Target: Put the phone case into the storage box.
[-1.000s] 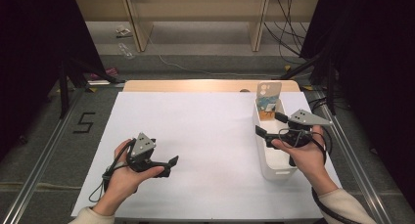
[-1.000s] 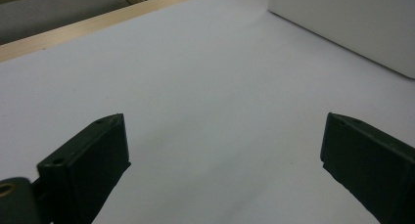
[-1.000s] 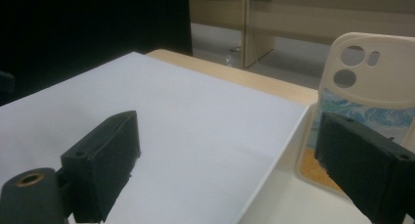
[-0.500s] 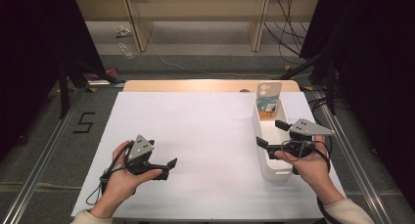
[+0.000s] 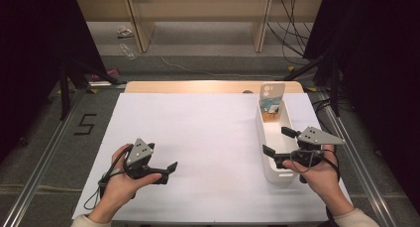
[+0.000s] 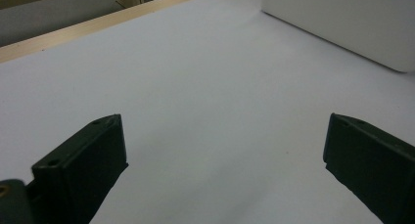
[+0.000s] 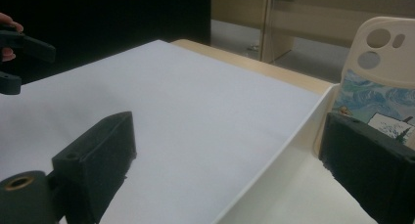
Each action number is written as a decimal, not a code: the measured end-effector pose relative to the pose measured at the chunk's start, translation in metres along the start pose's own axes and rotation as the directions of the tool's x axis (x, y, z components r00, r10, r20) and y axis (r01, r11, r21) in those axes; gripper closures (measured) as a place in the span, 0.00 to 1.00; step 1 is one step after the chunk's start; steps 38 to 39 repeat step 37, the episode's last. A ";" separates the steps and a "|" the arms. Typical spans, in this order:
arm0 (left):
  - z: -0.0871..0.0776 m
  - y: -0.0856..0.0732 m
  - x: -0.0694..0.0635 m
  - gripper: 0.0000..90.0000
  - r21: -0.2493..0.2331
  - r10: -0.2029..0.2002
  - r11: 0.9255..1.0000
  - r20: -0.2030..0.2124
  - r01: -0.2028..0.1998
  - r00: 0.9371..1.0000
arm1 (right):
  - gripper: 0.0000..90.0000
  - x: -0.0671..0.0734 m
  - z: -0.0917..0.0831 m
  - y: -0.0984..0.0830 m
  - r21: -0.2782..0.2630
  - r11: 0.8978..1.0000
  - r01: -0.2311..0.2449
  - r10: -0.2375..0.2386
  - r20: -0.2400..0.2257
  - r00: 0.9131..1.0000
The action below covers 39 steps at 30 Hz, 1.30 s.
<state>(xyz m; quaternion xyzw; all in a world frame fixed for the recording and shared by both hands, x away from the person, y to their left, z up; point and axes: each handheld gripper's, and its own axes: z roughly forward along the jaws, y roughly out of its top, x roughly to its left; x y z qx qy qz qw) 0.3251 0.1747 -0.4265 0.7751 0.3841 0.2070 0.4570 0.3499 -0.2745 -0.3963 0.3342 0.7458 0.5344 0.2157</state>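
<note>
Over the near end of the white bin (image 5: 275,152): right gripper (image 5: 280,142), jaws spread wide and empty, one jaw over the bin floor and one outside its left wall, apparently lined up along the trough toward the phone case (image 5: 271,101). Well left of the bin, near the table's (image 5: 208,123) front edge: left gripper (image 5: 171,167), likewise wide open, holding nothing, parked low. Between both: bare white surface, ample room. At the bin's far end: phone case upright, leaning on the end wall, top edge free for gripping.

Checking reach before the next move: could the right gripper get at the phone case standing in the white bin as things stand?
Probably yes: the right gripper is open over the white bin, and nothing stands between it and the phone case.
</note>
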 end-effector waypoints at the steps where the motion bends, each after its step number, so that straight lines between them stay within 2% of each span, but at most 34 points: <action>1: -0.001 0.000 0.000 0.02 -0.001 -0.001 1.000 -0.002 0.001 1.000 | 0.09 0.000 -0.001 -0.001 0.001 1.000 0.001 -0.001 -0.001 1.000; 9: -0.006 -0.004 0.004 0.02 -0.008 -0.006 1.000 -0.009 0.006 1.000 | 0.09 0.002 -0.011 -0.010 -0.018 1.000 0.017 -0.017 0.003 1.000; 20: -0.008 -0.007 0.006 0.02 -0.010 -0.007 1.000 -0.010 0.007 1.000 | 0.09 0.003 -0.022 -0.019 -0.035 0.999 0.001 -0.001 0.004 1.000; 39: -0.007 -0.007 0.005 0.02 -0.009 -0.008 1.000 -0.008 0.008 1.000 | 0.09 0.003 -0.023 -0.020 -0.050 0.999 -0.013 0.014 0.003 1.000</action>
